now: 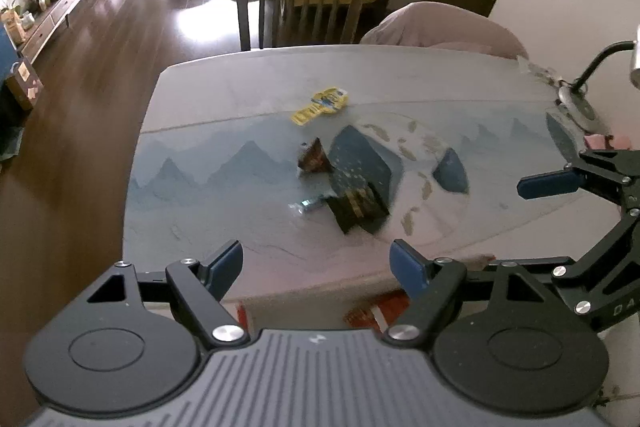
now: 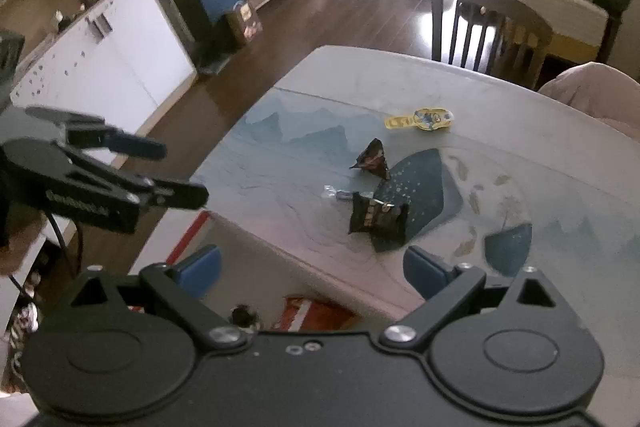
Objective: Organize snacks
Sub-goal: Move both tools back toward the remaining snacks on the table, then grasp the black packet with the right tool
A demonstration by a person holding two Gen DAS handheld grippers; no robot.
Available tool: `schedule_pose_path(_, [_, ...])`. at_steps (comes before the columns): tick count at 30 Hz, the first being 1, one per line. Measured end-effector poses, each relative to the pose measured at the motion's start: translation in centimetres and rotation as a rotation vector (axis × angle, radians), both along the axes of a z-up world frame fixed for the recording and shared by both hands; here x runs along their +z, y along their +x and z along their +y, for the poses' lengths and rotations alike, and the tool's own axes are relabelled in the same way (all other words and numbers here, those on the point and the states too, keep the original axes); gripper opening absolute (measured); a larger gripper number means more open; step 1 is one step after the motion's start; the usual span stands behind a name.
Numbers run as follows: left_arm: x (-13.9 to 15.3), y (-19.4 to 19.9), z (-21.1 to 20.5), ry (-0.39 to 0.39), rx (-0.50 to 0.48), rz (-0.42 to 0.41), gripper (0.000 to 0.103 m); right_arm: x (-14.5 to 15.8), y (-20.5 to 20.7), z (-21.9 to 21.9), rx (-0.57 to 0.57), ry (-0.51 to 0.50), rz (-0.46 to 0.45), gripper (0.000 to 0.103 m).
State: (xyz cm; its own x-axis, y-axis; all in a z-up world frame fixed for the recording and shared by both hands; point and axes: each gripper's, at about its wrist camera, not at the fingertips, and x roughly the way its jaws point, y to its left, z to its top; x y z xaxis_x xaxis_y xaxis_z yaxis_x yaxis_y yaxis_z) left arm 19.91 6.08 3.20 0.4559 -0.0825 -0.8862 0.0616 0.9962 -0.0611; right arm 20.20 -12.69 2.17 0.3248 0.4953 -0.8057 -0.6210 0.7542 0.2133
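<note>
Snacks [image 1: 352, 203] ahead of tool [image 1: 316, 267] — (apart).

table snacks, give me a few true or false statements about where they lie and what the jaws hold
1. The yellow packet lies farther from the grippers than the dark wrappers. True.
2. The left gripper is shut on a snack. False: its jaws stand open with nothing between them.
3. The triangular dark wrapper lies on the table, beside the flat dark wrapper. True.
4. The right gripper holds the yellow packet. False: its jaws are open and empty, and the packet lies on the table.
5. A small clear-wrapped candy lies right by the flat dark wrapper. True.
</note>
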Motion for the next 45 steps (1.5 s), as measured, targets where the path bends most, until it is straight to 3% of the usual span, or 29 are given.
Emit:
schedule_pose_path(7, [-1.1,6.0,1.3,-0.013,-0.013,0.076,0.08,-0.6,5.4,1.3,0.083,-0.072,-0.019,0.095])
schedule_pose_path(18, [-8.0,12.9,0.9,0.059,-0.052,0.193,0.08,-7.0,10.5,4.6,0.363,-0.197,-0.009,0.088])
schedule_pose_path(22, [-10.4,14.4,1.0,0.056,-0.06,0.248,0.08,-10.7,11.5,6.1,0.467,-0.279,0.016,0.082])
schedule_pose_path(29, [-13.6,16.3,1.0,0.038,-0.117,0.321,0.08,-15.6,13.2,8.4,0.579,-0.334,0.076,0.067])
schedule_pose_path(39, [-16.0,17.7,1.2,0.048,-0.158,0.342,0.08,-18.2,12.9,10.0,0.711,-0.387,0.028,0.064])
schedule_pose_path(45, [-17.2,18.1,-0.3,0.108,-0.249,0.351,0.079,-18.5,12.5,9.6,0.719,-0.353,0.029,0.046])
